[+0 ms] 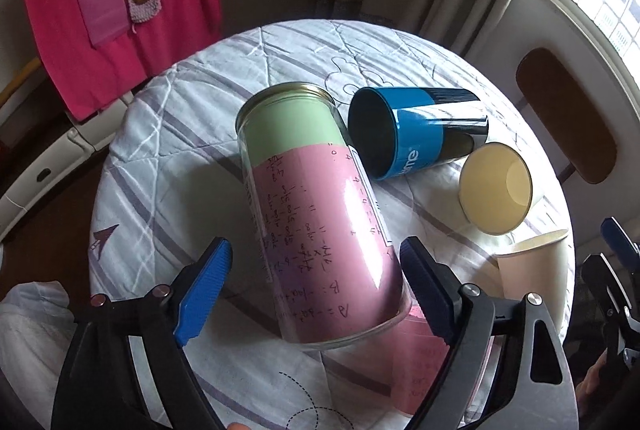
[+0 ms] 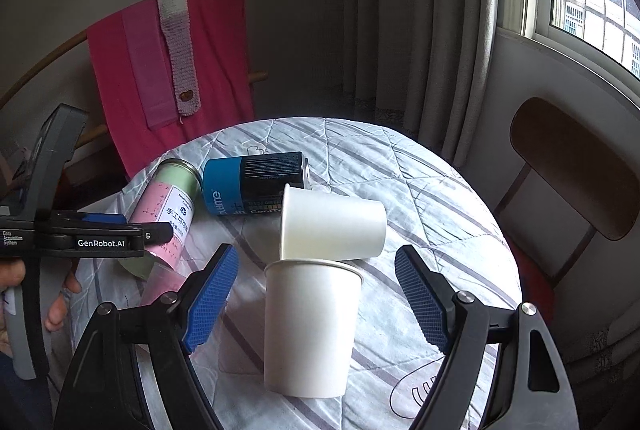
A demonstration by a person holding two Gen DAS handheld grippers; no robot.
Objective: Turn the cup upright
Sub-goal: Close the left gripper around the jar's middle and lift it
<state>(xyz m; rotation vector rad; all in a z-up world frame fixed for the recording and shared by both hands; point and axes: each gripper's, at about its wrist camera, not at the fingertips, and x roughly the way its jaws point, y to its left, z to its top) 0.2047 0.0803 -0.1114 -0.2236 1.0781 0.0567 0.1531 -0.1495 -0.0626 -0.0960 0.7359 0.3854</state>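
An upright white paper cup [image 2: 312, 326] stands on the quilted round table [image 2: 432, 198]. Behind it, touching its rim, a second white paper cup [image 2: 332, 226] lies tipped over. Left of the upright cup lie a blue-black can [image 2: 256, 182] and a pink-green glass jar [image 1: 316, 214]. The right gripper [image 2: 316, 304] flanks the upright cup, jaws released. The left gripper [image 1: 316, 294] straddles the jar, likewise spread.

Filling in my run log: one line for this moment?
left gripper: open, straddling jar | right gripper: open around upright cup | tipped cup: on side
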